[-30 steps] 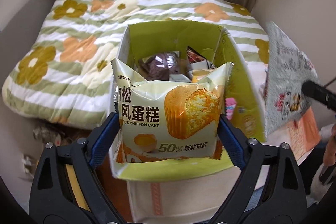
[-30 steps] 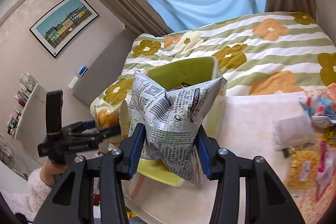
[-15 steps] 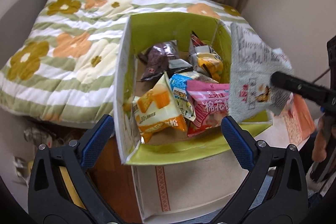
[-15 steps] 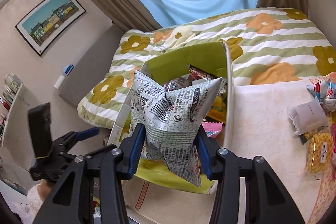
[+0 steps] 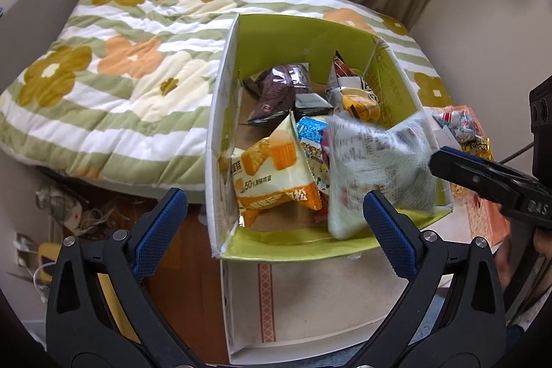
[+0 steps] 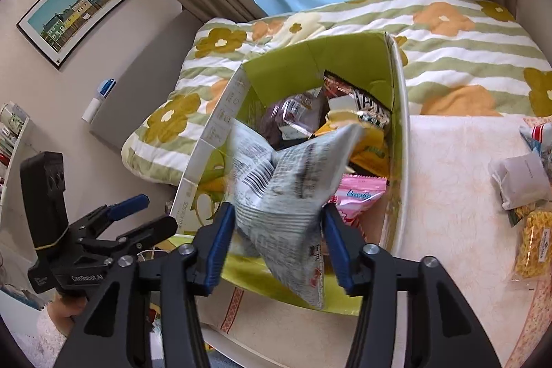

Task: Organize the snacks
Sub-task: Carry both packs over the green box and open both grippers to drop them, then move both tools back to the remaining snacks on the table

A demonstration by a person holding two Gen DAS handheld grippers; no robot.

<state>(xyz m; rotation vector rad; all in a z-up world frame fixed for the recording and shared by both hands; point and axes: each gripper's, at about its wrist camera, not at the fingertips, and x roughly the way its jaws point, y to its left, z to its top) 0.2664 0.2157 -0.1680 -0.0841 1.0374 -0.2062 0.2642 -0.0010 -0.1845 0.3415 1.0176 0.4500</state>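
Two grippers were in view. The right gripper [image 6: 276,230] had its jaws opening with one grey printed bag [image 6: 286,195] between the blue pads; the bag was blurred, so whether the pads still pressed on it could not be told. The left gripper [image 5: 272,226] stood wide with nothing between its pads, pointing down at one green box [image 5: 396,85]. The bag hung over the box's near right corner, its long axis running roughly from the near rim up toward the box's middle, one pointed corner lifted toward the far wall and its lower end cut off by the right gripper's frame. Inside the box lay one orange cake packet [image 5: 276,175] tilted on its side, one brown packet [image 5: 279,92], one pink packet [image 6: 358,195] and one yellow packet [image 5: 358,102]; others beneath were partly hidden and could not be counted. The box sat at the edge of one table [image 6: 448,168], touching one flowered quilt [image 5: 114,75] beyond it. On the table's right, well apart from the box, lay one white wrapped pack [image 6: 521,178] and one yellow bag [image 6: 534,240], cut off by the picture's edge.
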